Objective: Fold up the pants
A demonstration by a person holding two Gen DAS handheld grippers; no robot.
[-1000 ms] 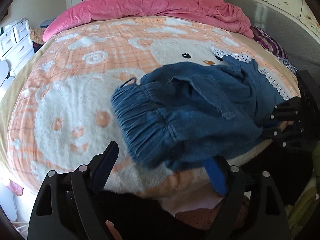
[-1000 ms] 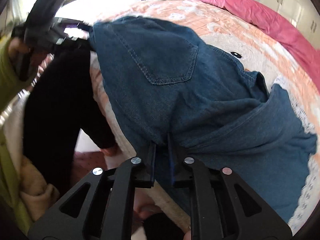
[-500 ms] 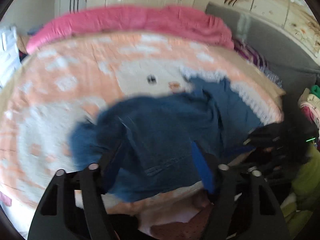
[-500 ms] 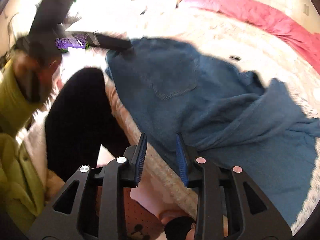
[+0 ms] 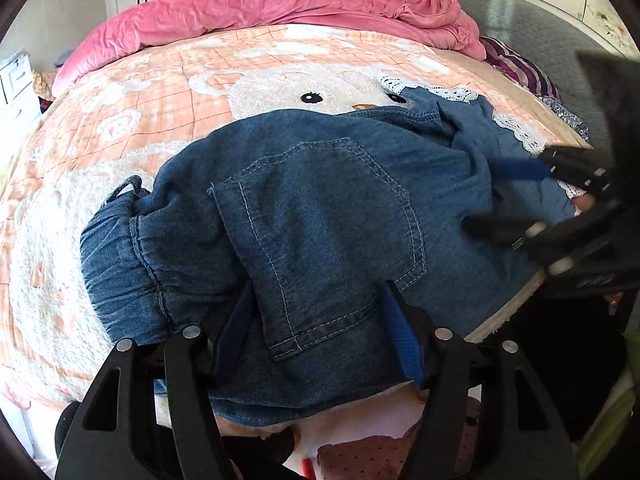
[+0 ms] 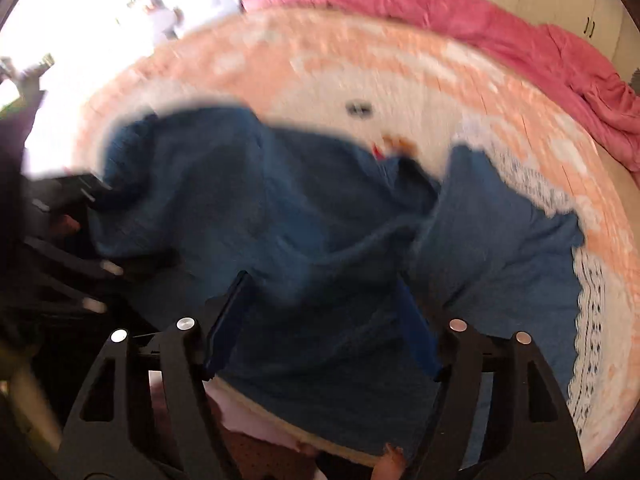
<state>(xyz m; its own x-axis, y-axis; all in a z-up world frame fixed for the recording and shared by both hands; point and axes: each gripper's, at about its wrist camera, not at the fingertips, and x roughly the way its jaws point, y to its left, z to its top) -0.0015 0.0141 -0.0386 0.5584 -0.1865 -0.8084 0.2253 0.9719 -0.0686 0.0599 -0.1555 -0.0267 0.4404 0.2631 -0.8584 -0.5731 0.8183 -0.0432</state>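
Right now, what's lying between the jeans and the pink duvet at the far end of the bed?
Only the peach bear-print blanket lies between the jeans and pink duvet; nothing sits on that stretch, clearest in the left wrist view.

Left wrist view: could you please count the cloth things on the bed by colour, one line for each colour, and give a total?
Blue: 1, the pants
Pink: 1, the quilt bunched at the far end
Peach and white: 1, the blanket with the cartoon animals
Purple striped: 1, the cloth at the far right edge
Total: 4
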